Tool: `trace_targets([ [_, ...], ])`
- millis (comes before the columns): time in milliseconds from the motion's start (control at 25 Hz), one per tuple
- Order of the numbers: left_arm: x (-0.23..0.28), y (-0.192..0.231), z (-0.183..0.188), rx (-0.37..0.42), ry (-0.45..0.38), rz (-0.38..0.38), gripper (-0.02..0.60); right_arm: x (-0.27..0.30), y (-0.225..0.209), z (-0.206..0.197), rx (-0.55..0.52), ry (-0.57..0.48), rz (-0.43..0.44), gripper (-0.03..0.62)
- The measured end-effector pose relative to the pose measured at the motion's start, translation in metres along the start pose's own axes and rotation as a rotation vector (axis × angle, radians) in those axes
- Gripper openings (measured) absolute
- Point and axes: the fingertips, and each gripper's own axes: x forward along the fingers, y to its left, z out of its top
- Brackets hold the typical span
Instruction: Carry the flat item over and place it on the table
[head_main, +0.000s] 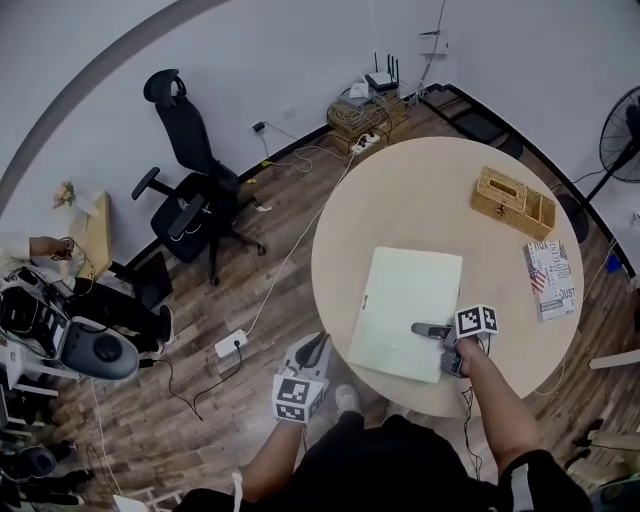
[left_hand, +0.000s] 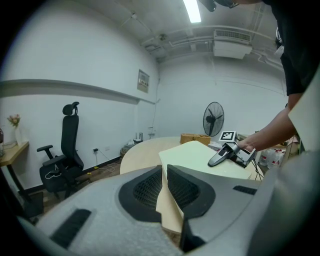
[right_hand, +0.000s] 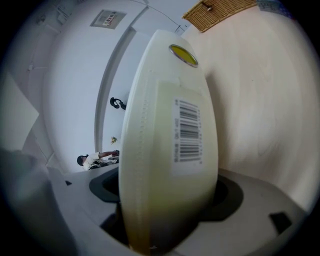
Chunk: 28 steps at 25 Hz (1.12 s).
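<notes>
A flat pale-green item (head_main: 405, 310) lies on the round beige table (head_main: 400, 200), its near end at the table's front edge. My right gripper (head_main: 432, 345) clamps its right edge, one finger lying on top. In the right gripper view the item's barcoded edge (right_hand: 170, 150) fills the space between the jaws of the right gripper (right_hand: 167, 200). My left gripper (head_main: 318, 345) is at the item's near left corner. In the left gripper view that corner (left_hand: 165, 195) runs into the narrow slot of the left gripper (left_hand: 165, 172), and the item's top (left_hand: 200, 155) stretches away towards the right gripper (left_hand: 220, 157).
A wicker box (head_main: 513, 203) and a printed booklet (head_main: 550, 278) sit on the table's far right. A black office chair (head_main: 195, 195), a power strip with cables (head_main: 232, 345) and a desk with a person (head_main: 40, 248) are on the left. A fan (head_main: 622, 130) stands at the right.
</notes>
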Motion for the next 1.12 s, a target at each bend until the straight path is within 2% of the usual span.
trace_targets([
  [200, -0.003, 0.003, -0.002, 0.000, -0.004, -0.014, 0.031, 0.005, -0.002, -0.007, 0.046, 0.038, -0.008, 0.393],
  [440, -0.005, 0.012, 0.002, -0.027, -0.011, -0.010, 0.031, 0.007, -0.001, -0.006, 0.041, 0.020, -0.046, 0.394],
  [1040, 0.002, 0.005, 0.002, -0.036, -0.023, -0.042, 0.031, -0.015, -0.027, 0.001, -0.029, -0.111, -0.292, 0.440],
  [1120, 0.002, 0.004, 0.003, -0.037, -0.025, -0.046, 0.031, -0.020, -0.031, 0.003, -0.057, -0.136, -0.353, 0.442],
])
